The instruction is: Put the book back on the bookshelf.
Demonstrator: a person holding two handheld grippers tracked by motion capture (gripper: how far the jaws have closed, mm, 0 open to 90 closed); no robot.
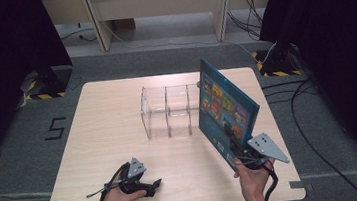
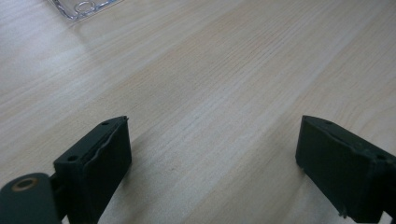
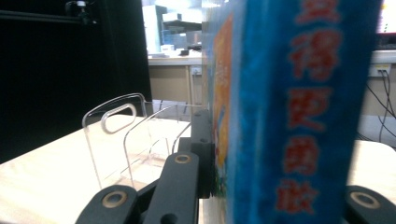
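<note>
Book point(image 1: 225, 110), blue-covered, stands upright and tilted above the wooden surface point(image 1: 110, 138), just right of the clear acrylic rack point(image 1: 167, 111). Right gripper point(image 1: 245, 156), lifted by the hand below, pinches its lower edge between its fingers point(image 3: 203, 154). Left gripper point(image 1: 148, 186) rests on the surface, well left of the rack's front, fingers point(image 2: 100, 158) spread, nothing between them.

Lab: black curtains point(image 1: 4, 43), taped floor point(image 1: 40, 96)

Glossy book point(image 1: 225, 110), clear plastic rack point(image 1: 167, 111)
</note>
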